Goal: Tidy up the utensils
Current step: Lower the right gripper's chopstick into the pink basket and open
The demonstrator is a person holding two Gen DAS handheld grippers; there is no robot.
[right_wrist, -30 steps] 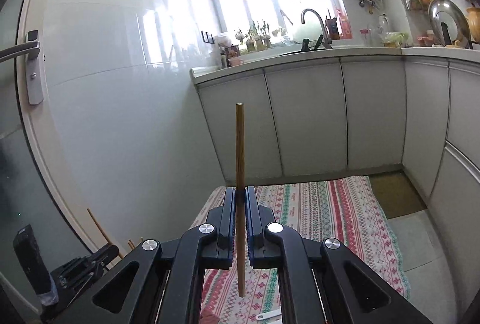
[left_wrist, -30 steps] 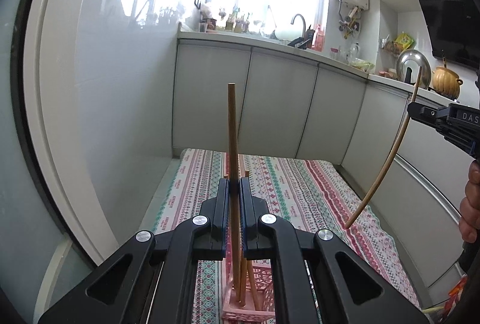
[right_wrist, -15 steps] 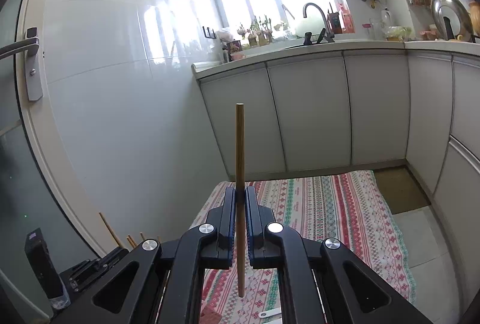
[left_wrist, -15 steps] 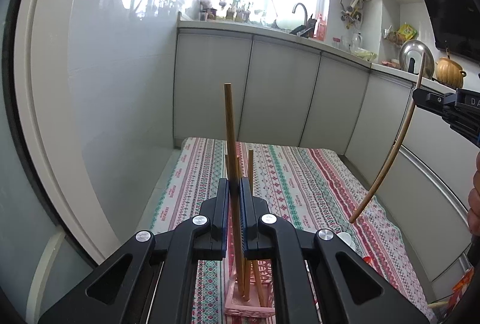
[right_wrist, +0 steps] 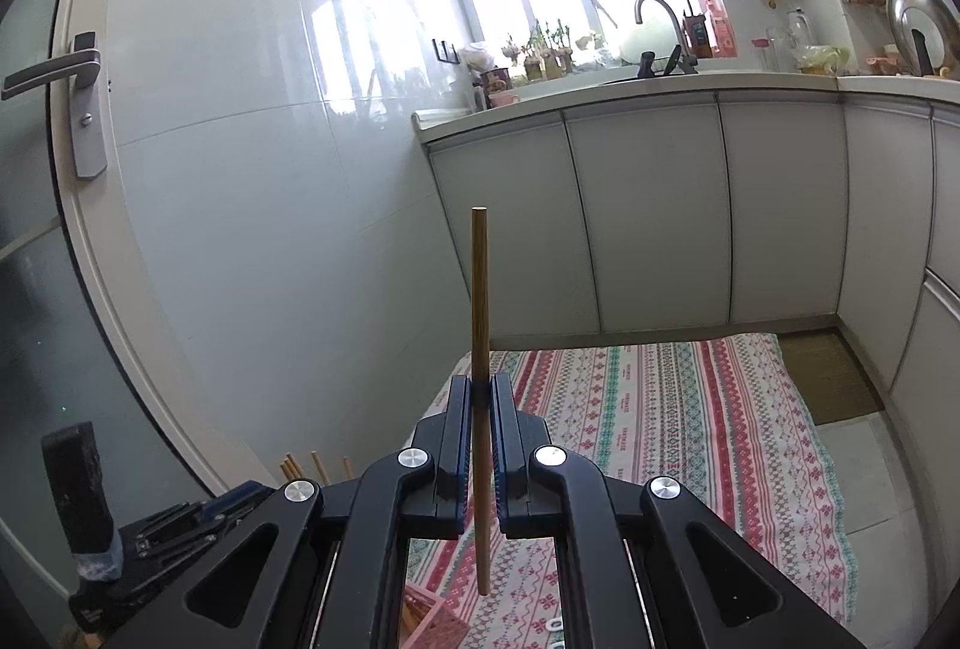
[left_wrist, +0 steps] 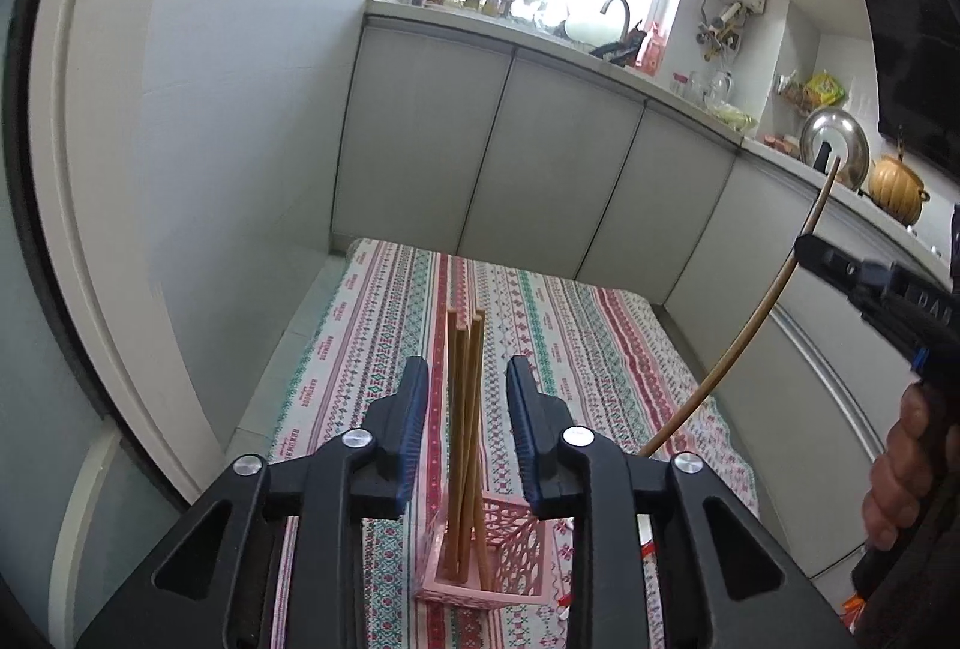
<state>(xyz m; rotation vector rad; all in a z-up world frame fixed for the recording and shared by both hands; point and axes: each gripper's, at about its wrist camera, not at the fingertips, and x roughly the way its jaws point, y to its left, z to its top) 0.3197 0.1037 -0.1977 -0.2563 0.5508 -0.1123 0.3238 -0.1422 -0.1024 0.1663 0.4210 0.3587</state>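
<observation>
The left tongs (left_wrist: pixel 467 412) are opening, their blue pads clear of the bundle of brown wooden chopsticks (left_wrist: pixel 463 409) standing between them, so the sticks rest upright in the pink latticed plastic basket (left_wrist: pixel 510 547) on the striped patterned cloth (left_wrist: pixel 600 349), apparently released there to be stored on end. The right tongs (right_wrist: pixel 480 409), held by a hand (left_wrist: pixel 900 475), are clamped on a single brown wooden chopstick (right_wrist: pixel 479 301), kept vertical, likely ready to drop in too; the basket lies low and left of it.

Black angular fingers (left_wrist: pixel 414 409) with blue ribbed inner faces and silver screw heads.
</observation>
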